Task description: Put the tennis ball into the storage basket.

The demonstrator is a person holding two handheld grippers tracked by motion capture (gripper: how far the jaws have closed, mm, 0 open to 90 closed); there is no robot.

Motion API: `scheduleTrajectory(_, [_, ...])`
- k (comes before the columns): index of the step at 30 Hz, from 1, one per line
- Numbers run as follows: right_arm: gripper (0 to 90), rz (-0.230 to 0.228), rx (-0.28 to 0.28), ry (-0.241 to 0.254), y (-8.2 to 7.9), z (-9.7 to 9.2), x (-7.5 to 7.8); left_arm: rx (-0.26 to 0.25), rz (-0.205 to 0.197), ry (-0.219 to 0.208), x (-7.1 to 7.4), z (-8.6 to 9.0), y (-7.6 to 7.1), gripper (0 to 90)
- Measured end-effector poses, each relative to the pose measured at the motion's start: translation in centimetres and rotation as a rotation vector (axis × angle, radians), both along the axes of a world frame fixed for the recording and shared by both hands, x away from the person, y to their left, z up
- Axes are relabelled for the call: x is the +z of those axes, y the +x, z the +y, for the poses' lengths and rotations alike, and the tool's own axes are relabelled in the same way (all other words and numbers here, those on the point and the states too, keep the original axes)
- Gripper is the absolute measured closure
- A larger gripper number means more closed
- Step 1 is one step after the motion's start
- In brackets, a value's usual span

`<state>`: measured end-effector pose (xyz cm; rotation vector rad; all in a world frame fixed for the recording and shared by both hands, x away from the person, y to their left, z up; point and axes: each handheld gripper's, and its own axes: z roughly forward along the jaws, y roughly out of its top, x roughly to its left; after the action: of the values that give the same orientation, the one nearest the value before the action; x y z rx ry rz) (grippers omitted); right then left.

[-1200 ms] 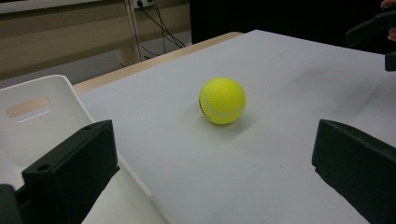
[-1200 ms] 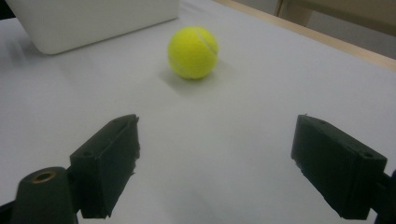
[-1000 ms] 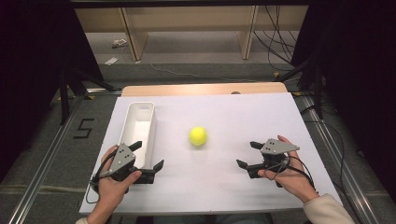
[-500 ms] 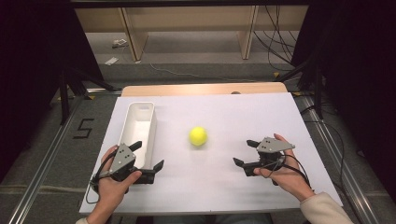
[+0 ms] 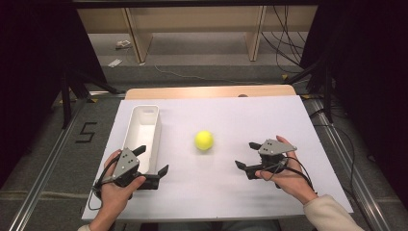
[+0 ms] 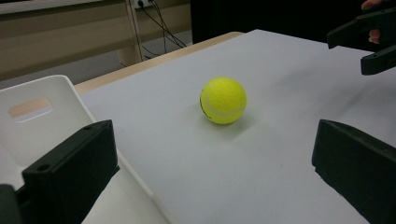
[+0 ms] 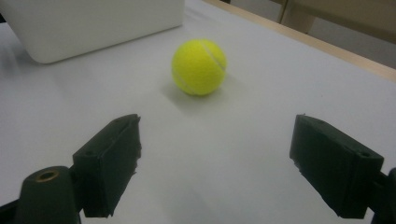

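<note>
A yellow tennis ball (image 5: 204,140) rests on the white table top, right of a long white bin (image 5: 155,126). My left gripper (image 5: 153,160) stands open at the bin's near end, one jaw over the bin's rim. Its own view shows the ball (image 6: 223,100) ahead, beyond the wide gap of the gripper (image 6: 215,158). My right gripper (image 5: 244,154) is open a short way right of the ball and nearer to me, empty. From the right gripper (image 7: 219,154) the ball (image 7: 199,66) lies just beyond the jaws.
The white board (image 5: 288,120) covers a wooden table whose far edge (image 5: 211,91) shows as a tan strip. The bin (image 6: 42,107) looks empty inside. Metal rails and dark cables run along the floor on both sides.
My right gripper has moved left, closer to the ball. The left gripper and the ball have stayed in place.
</note>
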<state>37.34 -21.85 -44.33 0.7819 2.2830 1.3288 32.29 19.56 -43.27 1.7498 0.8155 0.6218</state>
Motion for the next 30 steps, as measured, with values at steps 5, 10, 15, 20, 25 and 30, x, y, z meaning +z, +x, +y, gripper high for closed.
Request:
scheduleTrajectory(5, [17.0, -0.003, 0.006, -0.003, 0.3, 0.5, -0.1, 0.004, 0.001, -0.005, 0.0, 0.0, 0.0, 0.0])
scheduleTrajectory(10, [17.0, 0.0, 0.01, -0.003, 0.5, 0.9, -0.1, 0.001, -0.001, -0.003, 0.0, 0.0, 0.0, 0.0])
scheduleTrajectory(15, [17.0, 0.0, 0.015, -0.006, 0.8, 1.5, -0.1, 0.002, -0.002, -0.002, 0.0, 0.0, 0.0, 0.0])
scheduleTrajectory(20, [17.0, 0.001, 0.018, -0.005, 1.2, 2.1, -0.2, 0.002, -0.003, -0.004, 0.1, 0.0, 0.0, 0.0])
scheduleTrajectory(25, [17.0, 0.001, 0.023, -0.008, 1.6, 2.7, -0.2, 0.002, -0.004, -0.003, 0.1, 0.1, 0.0, 0.0])
scheduleTrajectory(30, [17.0, 0.004, 0.026, -0.005, 1.9, 3.3, -0.3, 0.002, -0.003, -0.005, 0.1, 0.1, 0.0, 0.0])
